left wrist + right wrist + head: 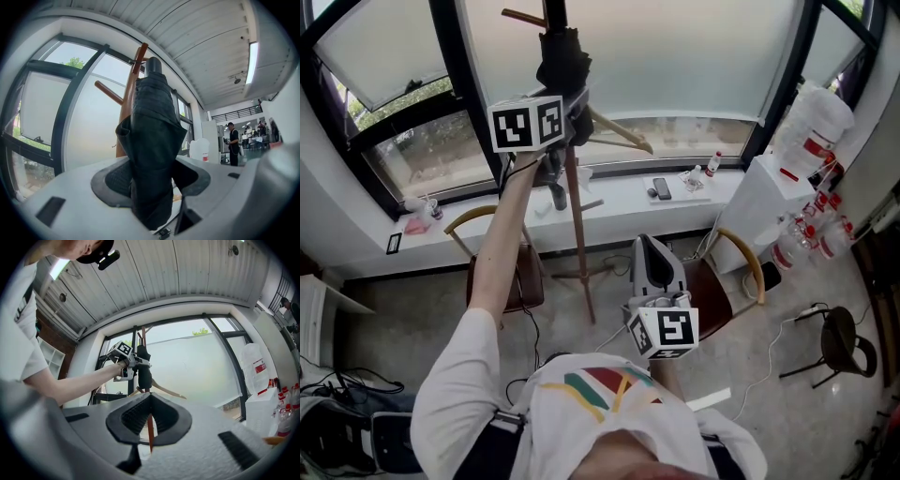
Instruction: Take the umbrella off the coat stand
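A folded black umbrella (562, 61) hangs against the top of the wooden coat stand (577, 216), in front of the window. My left gripper (567, 122) is raised at arm's length and shut on it. In the left gripper view the umbrella (154, 140) fills the gap between the pads, with the stand's pole and pegs (127, 101) just behind. My right gripper (656, 248) is held low near my chest, pointing toward the stand, shut with nothing in it. From the right gripper (149, 401) view I see the umbrella (143, 364) and the left arm far ahead.
Two wooden-armed chairs (502, 220) (741, 253) flank the stand's legs. A phone (662, 188) and small bottles lie on the windowsill. A white cabinet with a large water jug (816, 117) stands at the right, with a black stool (844, 337) nearer. A person (233, 143) stands far off.
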A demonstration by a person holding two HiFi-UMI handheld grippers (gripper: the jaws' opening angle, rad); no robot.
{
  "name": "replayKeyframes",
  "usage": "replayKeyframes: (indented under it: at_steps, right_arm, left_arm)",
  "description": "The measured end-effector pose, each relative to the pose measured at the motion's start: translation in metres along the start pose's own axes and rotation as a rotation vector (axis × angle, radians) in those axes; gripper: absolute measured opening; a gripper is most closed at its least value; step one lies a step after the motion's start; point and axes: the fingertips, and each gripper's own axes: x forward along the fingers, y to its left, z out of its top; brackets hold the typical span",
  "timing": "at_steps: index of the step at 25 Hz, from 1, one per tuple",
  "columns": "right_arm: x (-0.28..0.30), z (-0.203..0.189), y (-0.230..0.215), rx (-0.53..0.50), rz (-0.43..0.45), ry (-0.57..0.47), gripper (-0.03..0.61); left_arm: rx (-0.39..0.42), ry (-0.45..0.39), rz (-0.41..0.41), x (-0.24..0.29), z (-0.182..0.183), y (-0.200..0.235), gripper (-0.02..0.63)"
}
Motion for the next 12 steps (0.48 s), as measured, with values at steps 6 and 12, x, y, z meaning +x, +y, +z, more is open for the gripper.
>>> replayKeyframes:
  at_steps: [6,12]
  right_arm:
    - [-0.004,0.008,-0.002,0.002,0.007,-0.018,0.000]
    - [-0.002,0.014,0.001,-0.005,0.015,-0.033,0.000]
  left_arm:
    - [0.016,-0.051,0.015,-0.008,0.035,-0.001,0.249]
    - [0.042,-0.100,0.026,-0.018,0.068,0.002,0.249]
